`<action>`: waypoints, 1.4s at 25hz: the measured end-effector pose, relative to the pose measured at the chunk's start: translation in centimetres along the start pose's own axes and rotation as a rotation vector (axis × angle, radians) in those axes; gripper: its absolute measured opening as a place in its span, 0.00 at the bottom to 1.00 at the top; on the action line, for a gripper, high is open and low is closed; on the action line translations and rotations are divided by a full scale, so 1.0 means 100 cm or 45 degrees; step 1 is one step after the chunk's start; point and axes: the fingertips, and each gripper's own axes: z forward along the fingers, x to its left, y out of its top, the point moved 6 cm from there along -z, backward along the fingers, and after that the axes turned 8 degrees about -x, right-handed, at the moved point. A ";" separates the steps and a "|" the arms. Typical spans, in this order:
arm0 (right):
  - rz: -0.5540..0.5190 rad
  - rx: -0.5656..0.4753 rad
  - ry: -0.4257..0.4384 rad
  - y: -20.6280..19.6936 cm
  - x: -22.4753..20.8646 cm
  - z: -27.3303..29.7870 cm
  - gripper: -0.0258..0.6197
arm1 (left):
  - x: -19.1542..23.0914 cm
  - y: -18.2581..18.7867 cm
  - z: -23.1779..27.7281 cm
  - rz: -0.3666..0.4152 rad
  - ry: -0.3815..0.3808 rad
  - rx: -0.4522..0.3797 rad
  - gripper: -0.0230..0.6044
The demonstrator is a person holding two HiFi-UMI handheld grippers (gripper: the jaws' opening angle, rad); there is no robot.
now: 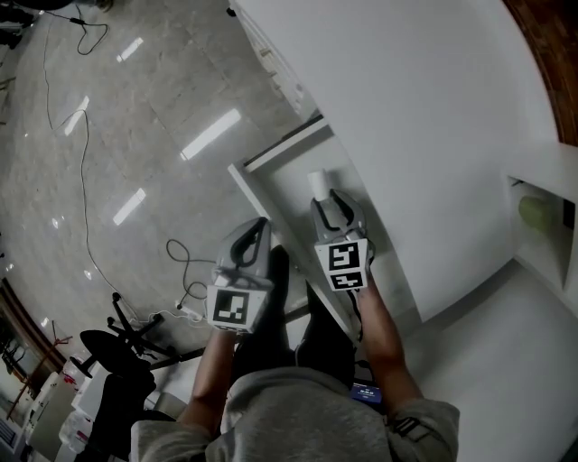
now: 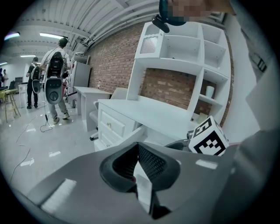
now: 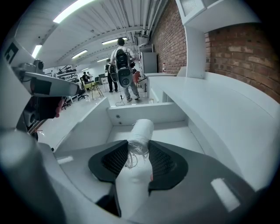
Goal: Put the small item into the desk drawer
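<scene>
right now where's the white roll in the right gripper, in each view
head view: the white roll pokes out past the right gripper, over the open drawer, near centre
left gripper view: not in it; only the right gripper's marker cube shows
right gripper view: bottom centre, the white roll clamped between the jaws
shared landmark: the white desk top, in all three

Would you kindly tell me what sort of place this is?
Probably a lab or workshop hall staged with furniture: a white desk with shelves against a brick wall, strip lights overhead, and people wearing gear on a polished floor.
</scene>
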 end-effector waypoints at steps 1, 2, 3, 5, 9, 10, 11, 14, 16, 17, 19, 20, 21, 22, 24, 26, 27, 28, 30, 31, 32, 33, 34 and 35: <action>0.000 0.008 0.002 -0.003 -0.001 0.004 0.28 | 0.001 -0.003 0.001 0.000 -0.006 0.004 0.06; 0.000 0.015 0.003 -0.006 -0.002 0.007 0.28 | 0.002 -0.006 0.002 0.005 -0.013 0.009 0.06; 0.001 0.023 0.004 -0.009 -0.003 0.010 0.28 | 0.002 -0.008 0.004 0.004 -0.013 0.013 0.06; 0.007 0.033 0.006 -0.014 -0.005 0.016 0.28 | 0.003 -0.009 0.007 -0.018 0.002 0.016 0.06; 0.011 0.043 0.009 -0.020 -0.008 0.022 0.28 | 0.002 -0.013 0.010 -0.028 0.003 0.024 0.06; 0.008 0.048 0.008 -0.021 -0.008 0.023 0.28 | 0.002 -0.014 0.011 -0.028 0.001 0.028 0.06; 0.006 0.055 0.008 -0.022 -0.008 0.025 0.28 | 0.002 -0.015 0.012 -0.027 0.000 0.032 0.06; 0.012 0.080 0.013 -0.025 -0.008 0.028 0.29 | 0.003 -0.014 0.013 -0.032 -0.002 0.041 0.06; 0.021 0.090 0.012 -0.027 -0.008 0.029 0.29 | 0.004 -0.014 0.013 -0.039 0.001 0.045 0.06; 0.022 0.092 0.009 -0.028 -0.009 0.030 0.29 | 0.004 -0.015 0.014 -0.040 0.002 0.047 0.06; 0.018 0.096 0.000 -0.030 -0.009 0.032 0.29 | 0.005 -0.017 0.014 -0.038 0.003 0.052 0.06; 0.018 0.100 -0.004 -0.031 -0.009 0.033 0.29 | 0.005 -0.018 0.013 -0.038 0.005 0.056 0.06; 0.020 0.105 -0.007 -0.033 -0.010 0.033 0.29 | 0.005 -0.018 0.013 -0.038 0.005 0.059 0.06; 0.023 0.109 -0.011 -0.034 -0.010 0.034 0.29 | 0.006 -0.019 0.013 -0.037 0.006 0.061 0.06; 0.038 0.109 -0.018 -0.035 -0.011 0.035 0.29 | 0.006 -0.019 0.013 -0.035 0.006 0.058 0.06; 0.057 0.102 -0.022 -0.036 -0.011 0.036 0.30 | 0.007 -0.019 0.013 -0.034 0.007 0.056 0.06; 0.064 0.100 -0.023 -0.036 -0.011 0.036 0.30 | 0.008 -0.020 0.012 -0.033 0.007 0.056 0.06; 0.070 0.098 -0.024 -0.037 -0.011 0.037 0.31 | 0.008 -0.020 0.012 -0.032 0.006 0.057 0.06; 0.078 0.094 -0.021 -0.037 -0.011 0.037 0.33 | 0.008 -0.020 0.013 -0.031 0.004 0.054 0.06; 0.082 0.091 -0.019 -0.036 -0.011 0.037 0.34 | 0.008 -0.019 0.013 -0.031 0.003 0.053 0.06; 0.084 0.088 -0.018 -0.036 -0.011 0.036 0.35 | 0.007 -0.018 0.012 -0.030 0.002 0.051 0.06; 0.085 0.086 -0.019 -0.035 -0.011 0.035 0.35 | 0.007 -0.017 0.012 -0.028 0.000 0.049 0.06; 0.085 0.083 -0.021 -0.034 -0.010 0.034 0.35 | 0.007 -0.016 0.011 -0.023 -0.002 0.047 0.06; 0.083 0.079 -0.022 -0.033 -0.010 0.033 0.35 | 0.007 -0.015 0.010 -0.018 -0.006 0.045 0.06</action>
